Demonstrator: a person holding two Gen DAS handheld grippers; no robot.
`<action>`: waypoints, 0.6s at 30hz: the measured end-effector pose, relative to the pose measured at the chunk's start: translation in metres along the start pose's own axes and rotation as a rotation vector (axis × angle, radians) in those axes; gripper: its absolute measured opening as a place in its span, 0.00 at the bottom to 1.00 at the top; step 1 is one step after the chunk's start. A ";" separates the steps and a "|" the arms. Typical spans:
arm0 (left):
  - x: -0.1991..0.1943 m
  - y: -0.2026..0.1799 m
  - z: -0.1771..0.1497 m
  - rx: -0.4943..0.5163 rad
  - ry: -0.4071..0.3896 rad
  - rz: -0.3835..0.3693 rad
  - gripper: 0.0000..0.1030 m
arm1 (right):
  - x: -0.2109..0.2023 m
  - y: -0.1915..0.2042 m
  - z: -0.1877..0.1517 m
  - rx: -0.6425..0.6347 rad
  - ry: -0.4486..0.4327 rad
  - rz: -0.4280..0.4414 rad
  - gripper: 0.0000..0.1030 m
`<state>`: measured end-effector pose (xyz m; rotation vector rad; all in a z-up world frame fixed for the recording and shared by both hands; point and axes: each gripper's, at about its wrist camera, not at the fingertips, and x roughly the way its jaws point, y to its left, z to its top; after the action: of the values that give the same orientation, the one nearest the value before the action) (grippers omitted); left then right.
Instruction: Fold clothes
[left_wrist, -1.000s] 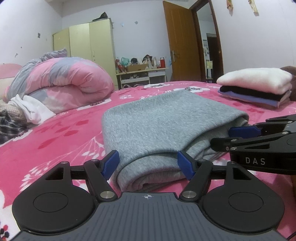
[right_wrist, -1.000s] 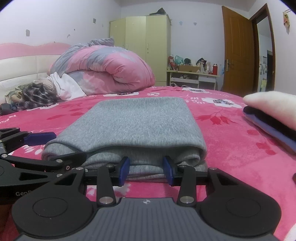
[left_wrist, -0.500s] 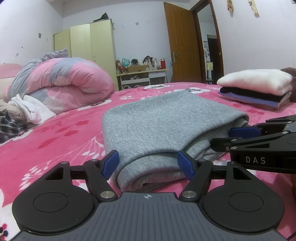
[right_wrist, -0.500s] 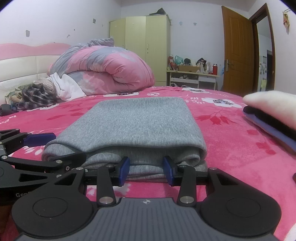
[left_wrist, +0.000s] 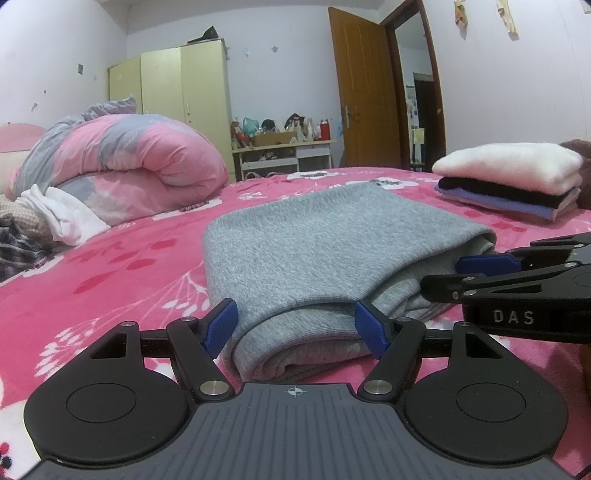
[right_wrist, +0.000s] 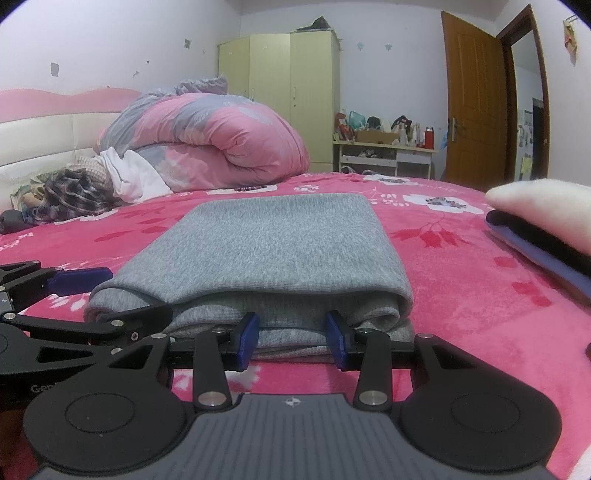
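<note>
A folded grey knit garment (left_wrist: 325, 243) lies on the pink floral bed (left_wrist: 110, 273); it also shows in the right wrist view (right_wrist: 273, 247). My left gripper (left_wrist: 297, 328) is open, its blue pads on either side of the garment's near-left corner, low on the bed. My right gripper (right_wrist: 293, 339) is open, its pads at the garment's near edge. The right gripper also shows at the right of the left wrist view (left_wrist: 517, 273). The left gripper also shows at the left of the right wrist view (right_wrist: 59, 295).
A stack of folded clothes with a white one on top (left_wrist: 517, 177) sits on the bed to the right. A rolled pink and grey duvet (left_wrist: 122, 162) and a heap of loose clothes (right_wrist: 85, 188) lie by the headboard. A wardrobe, a desk and a door stand beyond.
</note>
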<state>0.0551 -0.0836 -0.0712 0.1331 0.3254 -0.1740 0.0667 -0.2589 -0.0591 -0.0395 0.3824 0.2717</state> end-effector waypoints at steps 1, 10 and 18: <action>0.000 0.000 0.000 -0.002 0.000 -0.001 0.69 | -0.002 -0.001 0.000 0.007 -0.011 0.007 0.42; 0.000 0.000 0.001 0.000 0.000 0.002 0.69 | -0.026 0.004 0.042 0.029 -0.157 0.059 0.43; 0.000 -0.002 0.000 0.004 0.002 0.004 0.70 | 0.036 0.010 0.031 -0.088 0.020 0.053 0.73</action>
<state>0.0542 -0.0853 -0.0716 0.1377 0.3267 -0.1702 0.1074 -0.2375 -0.0437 -0.1182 0.3919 0.3411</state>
